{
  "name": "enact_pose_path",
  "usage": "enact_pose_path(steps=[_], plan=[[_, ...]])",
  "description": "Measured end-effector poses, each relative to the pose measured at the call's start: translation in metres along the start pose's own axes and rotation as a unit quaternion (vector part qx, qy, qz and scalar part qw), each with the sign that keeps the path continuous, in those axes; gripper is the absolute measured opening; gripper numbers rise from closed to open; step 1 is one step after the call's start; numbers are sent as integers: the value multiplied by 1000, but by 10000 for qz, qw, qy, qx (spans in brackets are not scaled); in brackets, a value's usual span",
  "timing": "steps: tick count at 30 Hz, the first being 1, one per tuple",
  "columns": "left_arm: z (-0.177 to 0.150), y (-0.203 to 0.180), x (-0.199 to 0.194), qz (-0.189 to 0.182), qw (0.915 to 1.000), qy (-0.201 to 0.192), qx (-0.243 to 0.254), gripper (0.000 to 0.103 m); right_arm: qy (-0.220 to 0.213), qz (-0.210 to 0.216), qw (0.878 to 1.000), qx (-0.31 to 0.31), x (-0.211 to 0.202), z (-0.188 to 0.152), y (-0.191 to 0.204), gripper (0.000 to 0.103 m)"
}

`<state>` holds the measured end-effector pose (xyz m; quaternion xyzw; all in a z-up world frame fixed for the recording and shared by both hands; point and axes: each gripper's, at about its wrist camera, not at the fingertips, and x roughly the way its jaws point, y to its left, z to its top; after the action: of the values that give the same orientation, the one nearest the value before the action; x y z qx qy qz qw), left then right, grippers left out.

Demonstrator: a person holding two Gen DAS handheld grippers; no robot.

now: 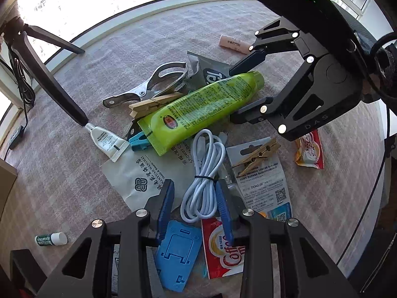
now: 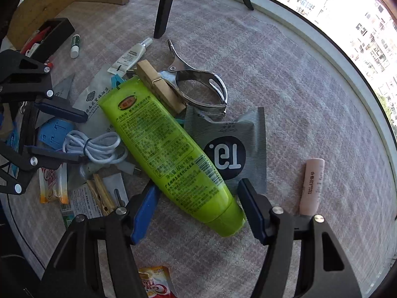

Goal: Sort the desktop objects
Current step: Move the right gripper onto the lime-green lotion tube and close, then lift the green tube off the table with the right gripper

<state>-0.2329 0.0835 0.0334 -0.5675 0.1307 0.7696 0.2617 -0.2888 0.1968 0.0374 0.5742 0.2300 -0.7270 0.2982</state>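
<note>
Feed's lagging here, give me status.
Left gripper open astride white cable. Right gripper open astride green tube, cap end. Wooden clothespin lying on tube.

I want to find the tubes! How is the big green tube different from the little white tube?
The green tube is much bigger than the white tube. The green one lies on top of the pile, between the right gripper's open fingers; the white one lies at the pile's edge, untouched. Both lie flat and have printing.

Tube [image 2: 171,154] lies across the pile's middle, peg [image 2: 160,87] and clamp [image 2: 201,87] behind it, cable [image 2: 96,146] to its left, sachet [image 2: 230,149] right.
</note>
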Motion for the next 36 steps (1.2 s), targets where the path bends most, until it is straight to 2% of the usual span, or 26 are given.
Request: enact_pose_path(steps=[3, 5, 9, 14, 16, 17, 18, 24, 25, 26, 28, 29, 31, 34, 36], plan=[[-1, -2, 0, -79, 10000, 9, -18, 31, 6, 137, 9999, 93, -3, -6, -4, 63], [-4, -3, 0, -128, 9999, 20, -51, 25, 10, 228, 9996, 155, -5, -10, -6, 57], [-9, -4, -1, -145, 9999, 1, -84, 25, 7, 420, 9987, 300, -9, -19, -11, 47], [-12, -4, -9, -106, 9998, -90, -152, 23, -170, 839, 9926, 858, -18, -36, -17, 37], [-15, -3, -14, -152, 9996, -143, -200, 22, -232, 903, 9910, 961, -17, -39, -16, 36], [-16, -2, -17, -153, 9994, -160, -247, 2, -254, 920, 9904, 996, -16, -39, -15, 35], [-17, -1, -20, -133, 9993, -168, -303, 0, -259, 924, 9902, 1015, -16, -40, -14, 35], [-25, 5, -27, -143, 9991, -169, -359, 0, -144, 543, 9941, 928, -14, -29, -8, 38], [-25, 5, -27, -131, 9992, -168, -346, 1, -158, 476, 9947, 902, -13, -26, -6, 41], [-26, 5, -26, -116, 9992, -159, -334, 4, -173, 415, 9951, 879, -12, -24, -5, 47], [-28, 5, -25, -103, 9994, -126, -309, 14, -218, 338, 9955, 864, -11, -21, -2, 49], [-29, 5, -23, -90, 9995, -108, -283, 20, -243, 319, 9951, 906, -11, -20, -2, 49], [-31, 5, -21, -121, 9995, -82, -268, 20, -306, 321, 9941, 993, -12, -21, -2, 47], [-34, 4, -24, -73, 9996, -152, -242, 16, -452, 550, 9902, 1204, -15, -28, -4, 38], [-38, 5, -29, -49, 9994, -203, -268, 11, -620, 701, 9849, 1458, -19, -36, -6, 37]])
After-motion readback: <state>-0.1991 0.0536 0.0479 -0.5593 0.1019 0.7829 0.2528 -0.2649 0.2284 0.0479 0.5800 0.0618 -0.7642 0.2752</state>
